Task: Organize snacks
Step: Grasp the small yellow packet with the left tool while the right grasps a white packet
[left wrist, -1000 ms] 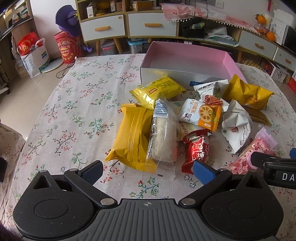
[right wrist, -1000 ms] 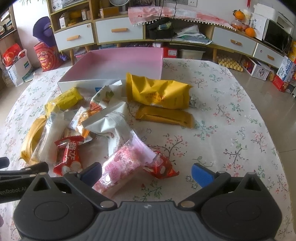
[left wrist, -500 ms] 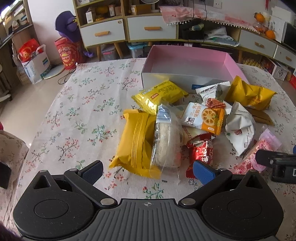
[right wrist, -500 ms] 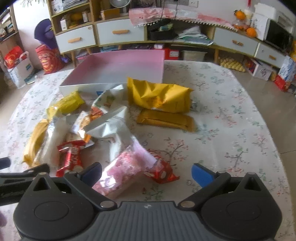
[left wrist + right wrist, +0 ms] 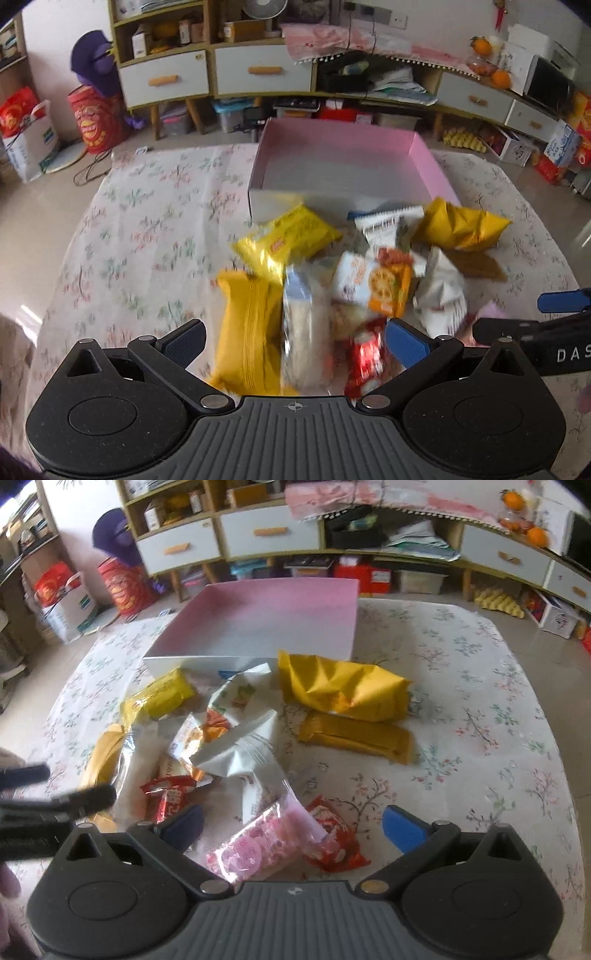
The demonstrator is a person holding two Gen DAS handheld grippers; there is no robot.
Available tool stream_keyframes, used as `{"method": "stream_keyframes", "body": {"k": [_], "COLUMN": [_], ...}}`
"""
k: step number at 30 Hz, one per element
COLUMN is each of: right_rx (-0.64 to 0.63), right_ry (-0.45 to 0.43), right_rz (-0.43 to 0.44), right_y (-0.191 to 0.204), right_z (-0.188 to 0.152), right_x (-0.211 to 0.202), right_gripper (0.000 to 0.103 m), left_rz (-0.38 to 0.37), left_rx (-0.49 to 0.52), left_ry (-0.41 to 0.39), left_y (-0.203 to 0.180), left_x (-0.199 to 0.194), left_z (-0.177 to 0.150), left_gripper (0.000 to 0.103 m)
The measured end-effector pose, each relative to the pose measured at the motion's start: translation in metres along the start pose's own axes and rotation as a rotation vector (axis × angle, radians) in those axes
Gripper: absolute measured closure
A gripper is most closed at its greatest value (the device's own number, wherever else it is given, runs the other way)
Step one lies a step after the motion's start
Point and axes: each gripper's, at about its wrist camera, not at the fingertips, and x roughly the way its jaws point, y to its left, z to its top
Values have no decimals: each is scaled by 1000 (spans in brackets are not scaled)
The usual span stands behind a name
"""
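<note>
From the left wrist view, we see our left gripper (image 5: 294,343) spread wide and holding nothing, hovering above an orange-yellow packet (image 5: 248,328) and a clear-wrapped rice cracker pack (image 5: 305,332) lying side by side on the floral tablecloth (image 5: 147,240); the pink box (image 5: 347,162) sits beyond the pile. From the right wrist view, our right gripper (image 5: 293,825) is likewise wide open and empty, above a pink candy bag (image 5: 255,845) that overlaps a red wrapper (image 5: 336,845). A large yellow bag (image 5: 343,690) lies near the box.
</note>
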Motion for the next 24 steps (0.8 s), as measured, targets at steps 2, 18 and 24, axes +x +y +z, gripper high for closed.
{"method": "stream_keyframes", "body": {"k": [2, 18, 24], "right_rx": [5, -41, -73], "right_ry": [5, 12, 52], "right_rz": [19, 226, 211], "right_y": [-2, -5, -3], "right_z": [10, 28, 26], "right_x": [2, 43, 53], "right_gripper": [11, 35, 44], "left_rz": [4, -225, -195], "left_rx": [10, 269, 285], "left_ry": [3, -112, -91], "left_y": [4, 28, 28], "left_x": [7, 93, 115], "left_z": [11, 26, 33], "left_gripper": [0, 5, 7]}}
